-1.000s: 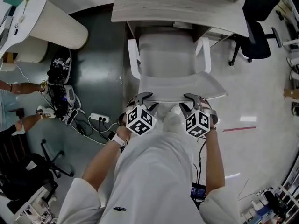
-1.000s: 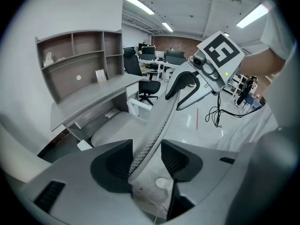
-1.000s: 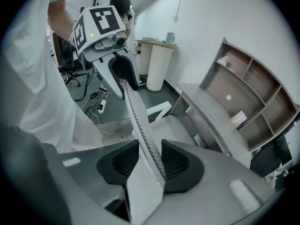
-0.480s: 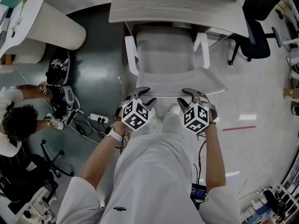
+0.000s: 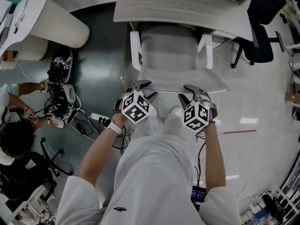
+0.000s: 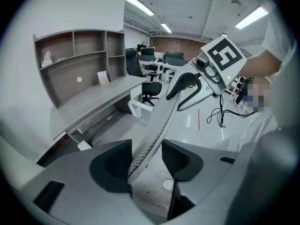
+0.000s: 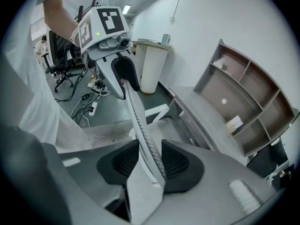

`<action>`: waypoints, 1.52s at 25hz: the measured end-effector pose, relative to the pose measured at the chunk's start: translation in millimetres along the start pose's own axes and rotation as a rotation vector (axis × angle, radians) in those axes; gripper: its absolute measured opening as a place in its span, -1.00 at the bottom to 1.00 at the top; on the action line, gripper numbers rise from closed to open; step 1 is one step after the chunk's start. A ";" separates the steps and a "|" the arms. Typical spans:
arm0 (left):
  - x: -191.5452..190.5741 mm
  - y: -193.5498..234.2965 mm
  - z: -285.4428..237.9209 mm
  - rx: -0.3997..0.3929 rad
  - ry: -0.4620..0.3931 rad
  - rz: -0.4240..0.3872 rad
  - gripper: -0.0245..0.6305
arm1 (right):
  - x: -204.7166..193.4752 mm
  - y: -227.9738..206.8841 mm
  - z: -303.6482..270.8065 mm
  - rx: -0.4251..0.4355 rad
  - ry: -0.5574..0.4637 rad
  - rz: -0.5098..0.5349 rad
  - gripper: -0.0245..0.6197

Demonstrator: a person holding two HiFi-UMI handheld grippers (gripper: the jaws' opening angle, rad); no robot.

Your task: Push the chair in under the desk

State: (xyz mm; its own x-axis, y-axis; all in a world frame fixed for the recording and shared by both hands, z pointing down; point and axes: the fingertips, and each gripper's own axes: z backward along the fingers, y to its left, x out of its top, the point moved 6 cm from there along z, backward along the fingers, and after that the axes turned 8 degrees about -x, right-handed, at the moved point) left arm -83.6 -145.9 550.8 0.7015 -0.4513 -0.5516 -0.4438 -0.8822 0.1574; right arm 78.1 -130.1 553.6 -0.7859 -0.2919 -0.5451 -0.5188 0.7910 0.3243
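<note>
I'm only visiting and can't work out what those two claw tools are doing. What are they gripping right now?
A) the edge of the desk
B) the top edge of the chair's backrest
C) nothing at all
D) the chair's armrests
B: the backrest shows its thin mesh edge clamped between the jaws of the left gripper and the right gripper alike.

Wht chair (image 5: 171, 55) x1, grprs (image 5: 147, 89) (image 5: 183, 92) x2

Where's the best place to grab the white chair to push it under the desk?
The thin top edge of the backrest, from behind. It fits between gripper jaws, and the seat faces the desk. The left gripper and right gripper hold it so, spaced apart.
</note>
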 end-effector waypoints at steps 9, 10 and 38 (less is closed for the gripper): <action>8.7 32.1 -3.8 0.048 -0.007 -0.015 -0.30 | 13.2 -18.9 -21.2 -0.029 -0.011 -0.008 -0.43; 10.1 35.9 -3.9 0.047 -0.009 -0.019 -0.29 | 14.7 -21.6 -23.0 -0.026 -0.011 -0.007 -0.43; 51.3 143.0 -20.1 0.135 0.057 -0.070 -0.25 | 56.9 -95.5 -88.6 -0.064 -0.029 -0.003 -0.47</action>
State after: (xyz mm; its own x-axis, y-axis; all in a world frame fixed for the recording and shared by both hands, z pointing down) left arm -99.8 -297.9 561.5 0.7622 -0.3993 -0.5096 -0.4607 -0.8875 0.0064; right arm 53.1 -269.9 560.1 -0.7750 -0.2780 -0.5676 -0.5422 0.7539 0.3711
